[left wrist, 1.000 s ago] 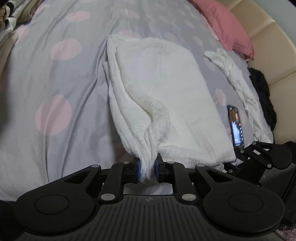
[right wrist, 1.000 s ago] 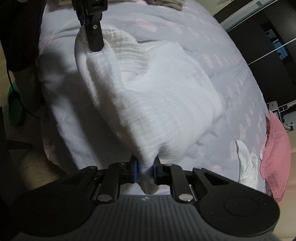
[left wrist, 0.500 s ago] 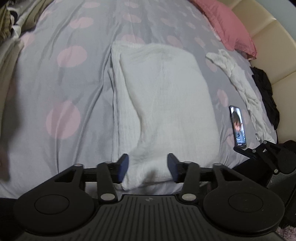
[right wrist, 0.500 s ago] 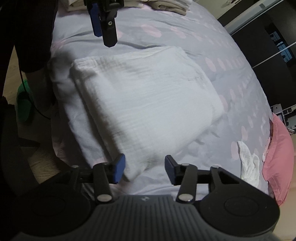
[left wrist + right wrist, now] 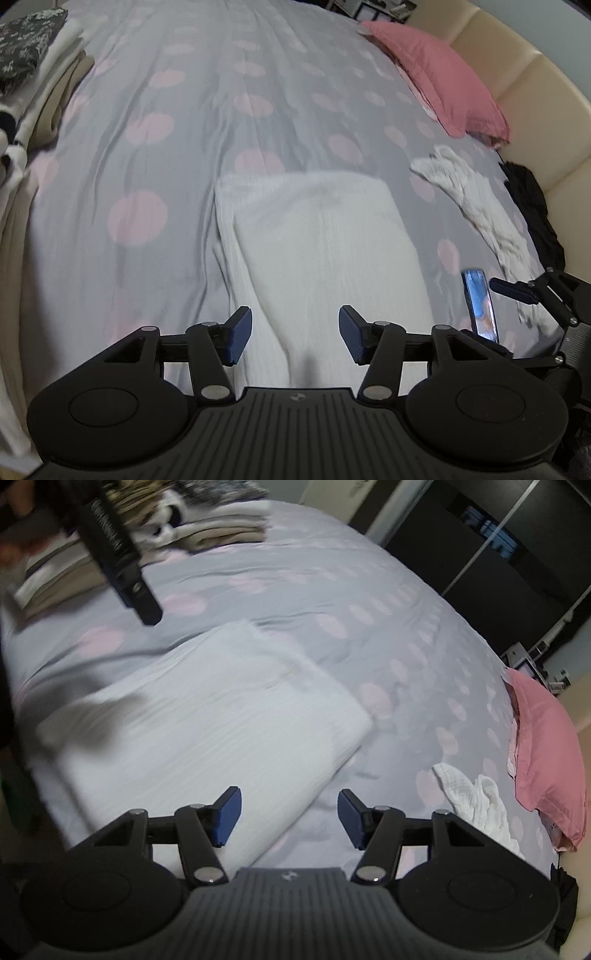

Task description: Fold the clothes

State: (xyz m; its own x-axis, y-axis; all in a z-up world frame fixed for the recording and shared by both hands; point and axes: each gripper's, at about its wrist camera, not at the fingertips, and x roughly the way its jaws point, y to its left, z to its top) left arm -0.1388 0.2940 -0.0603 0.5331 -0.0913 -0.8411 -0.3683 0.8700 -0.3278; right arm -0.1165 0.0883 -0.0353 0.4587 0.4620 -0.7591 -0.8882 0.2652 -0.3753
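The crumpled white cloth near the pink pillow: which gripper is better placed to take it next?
Probably the right gripper. The crumpled white cloth lies just beside its opening fingers; the left gripper hangs over the folded white cloth, farther off.

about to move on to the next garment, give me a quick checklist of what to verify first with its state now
1. Left tongs free of cloth: ok, jaws opening, nothing pinched between them.
2. Right tongs free of cloth: ok, jaws opening, nothing between them.
3. Folded white cloth lying flat on the bedspread: ok, a neat rectangle.
4. Next garment within sight: ok, crumpled white garment lies beside the pink pillow.
5. Path clear: not ok, a phone lies between the folded cloth and that garment.
6. Fold edges aligned underneath: cannot tell, picture blurred.
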